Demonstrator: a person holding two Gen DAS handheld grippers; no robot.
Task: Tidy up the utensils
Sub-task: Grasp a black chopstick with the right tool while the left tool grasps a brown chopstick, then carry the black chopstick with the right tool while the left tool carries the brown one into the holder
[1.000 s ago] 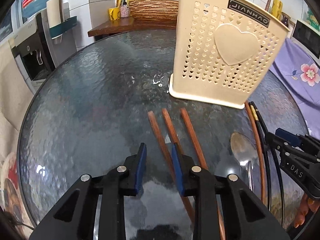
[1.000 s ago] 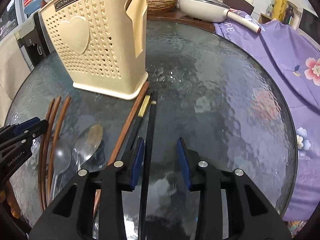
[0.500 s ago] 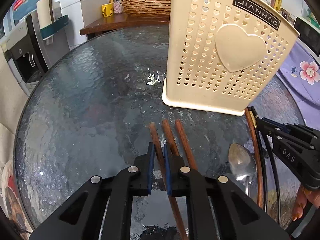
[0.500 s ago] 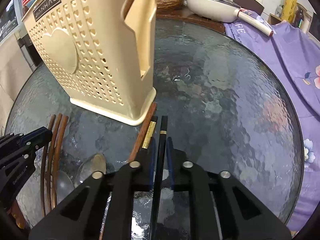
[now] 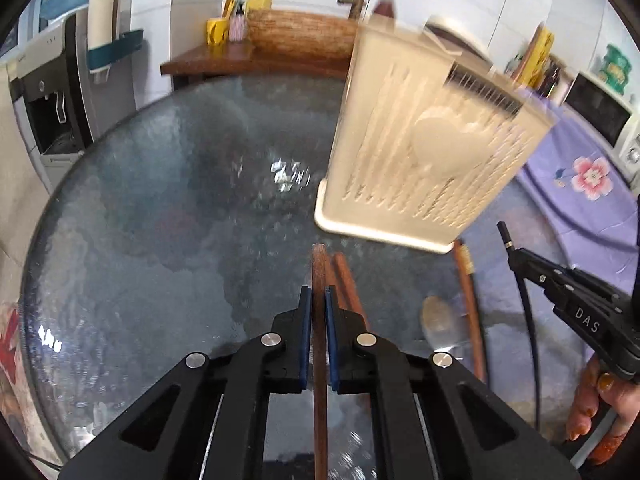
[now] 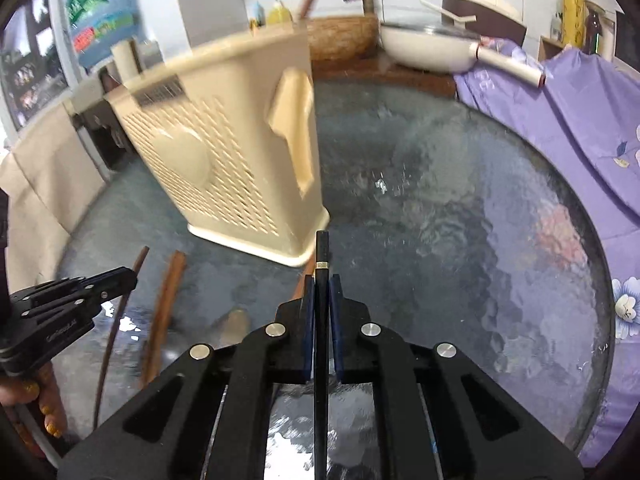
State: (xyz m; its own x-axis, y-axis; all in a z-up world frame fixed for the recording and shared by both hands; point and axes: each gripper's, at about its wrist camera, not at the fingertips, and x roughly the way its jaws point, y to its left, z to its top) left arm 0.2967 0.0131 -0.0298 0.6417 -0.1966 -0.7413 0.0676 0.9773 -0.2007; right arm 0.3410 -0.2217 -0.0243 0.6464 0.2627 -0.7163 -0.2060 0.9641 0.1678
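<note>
My left gripper (image 5: 318, 300) is shut on a brown wooden chopstick (image 5: 319, 272) and holds it lifted above the glass table (image 5: 160, 200). My right gripper (image 6: 322, 288) is shut on a black chopstick (image 6: 322, 248) with a gold band, also lifted. The cream perforated utensil holder (image 5: 432, 148) stands upright ahead of both; it shows in the right wrist view (image 6: 224, 152) too. More brown chopsticks (image 5: 348, 280) and a metal spoon (image 5: 440, 320) lie on the table. Each gripper appears in the other's view, the right (image 5: 516, 256) and the left (image 6: 128, 276).
A long brown chopstick (image 5: 468, 292) lies right of the spoon. A purple flowered cloth (image 6: 580, 120) covers the right side. A white pan (image 6: 432, 46) and a woven basket (image 5: 300, 36) sit on the counter behind. A water dispenser (image 5: 48, 92) stands at the left.
Both grippers have risen off the table, each carrying its chopstick. One second ago both were open over the chopsticks; half a second ago they closed on them.
</note>
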